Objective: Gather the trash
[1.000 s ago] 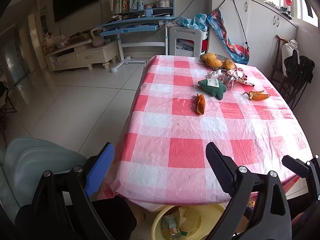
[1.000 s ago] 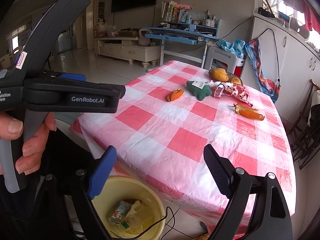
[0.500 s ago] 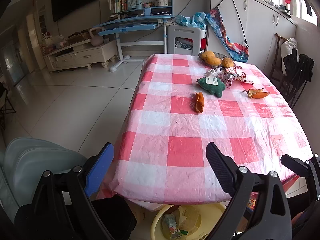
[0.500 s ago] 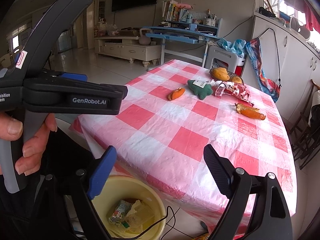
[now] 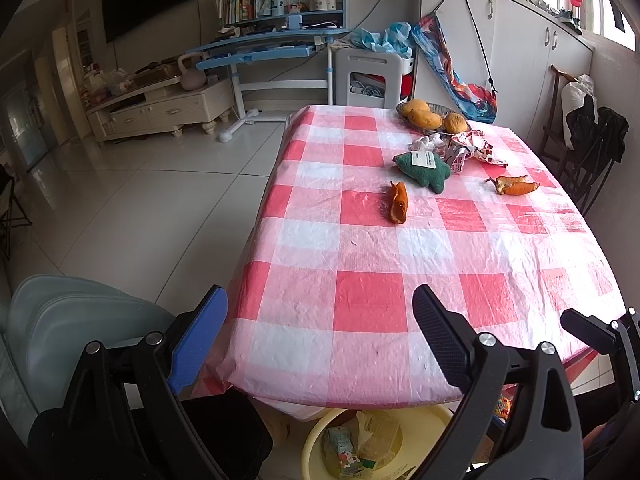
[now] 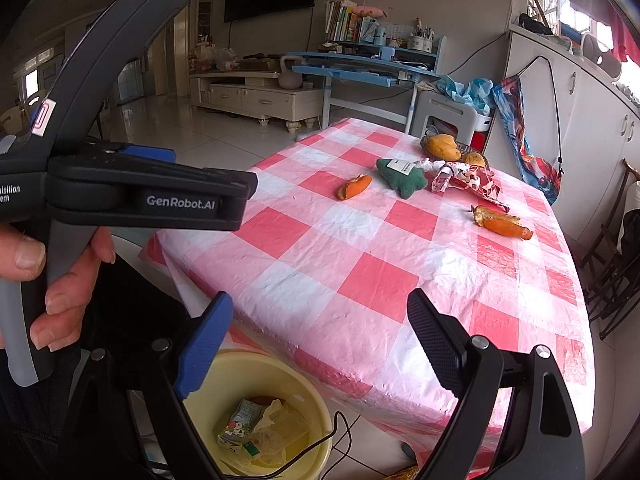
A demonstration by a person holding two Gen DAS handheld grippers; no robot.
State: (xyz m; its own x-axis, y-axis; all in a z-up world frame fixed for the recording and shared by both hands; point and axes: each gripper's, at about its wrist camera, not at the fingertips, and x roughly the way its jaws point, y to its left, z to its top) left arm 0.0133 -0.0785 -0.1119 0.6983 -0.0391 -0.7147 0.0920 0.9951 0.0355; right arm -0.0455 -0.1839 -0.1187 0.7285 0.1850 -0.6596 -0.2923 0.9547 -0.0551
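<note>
On the pink checked table [image 5: 368,304] lie an orange peel [image 5: 398,208], a second peel [image 5: 514,186] to its right, and a crumpled red-and-white wrapper [image 5: 468,148] near the far end. The same peels show in the right wrist view [image 6: 354,187] [image 6: 502,222], with the wrapper [image 6: 466,174]. A yellow bin [image 6: 256,412] holding cartons and wrappers stands on the floor under the table's near edge; it also shows in the left wrist view [image 5: 360,440]. My left gripper [image 5: 316,336] is open and empty before the near edge. My right gripper [image 6: 320,332] is open and empty above the bin.
A green plush toy [image 5: 424,170] lies between the peel and the wrapper. A bowl of mangoes [image 5: 430,117] sits at the far end. A grey chair [image 5: 60,320] stands at the left. Dark chairs [image 5: 592,148] stand at the right. The left gripper body [image 6: 120,192] fills the right wrist view's left.
Both views have shifted slightly; the table items sit a touch higher and nearer. Both grippers stay open and empty.
</note>
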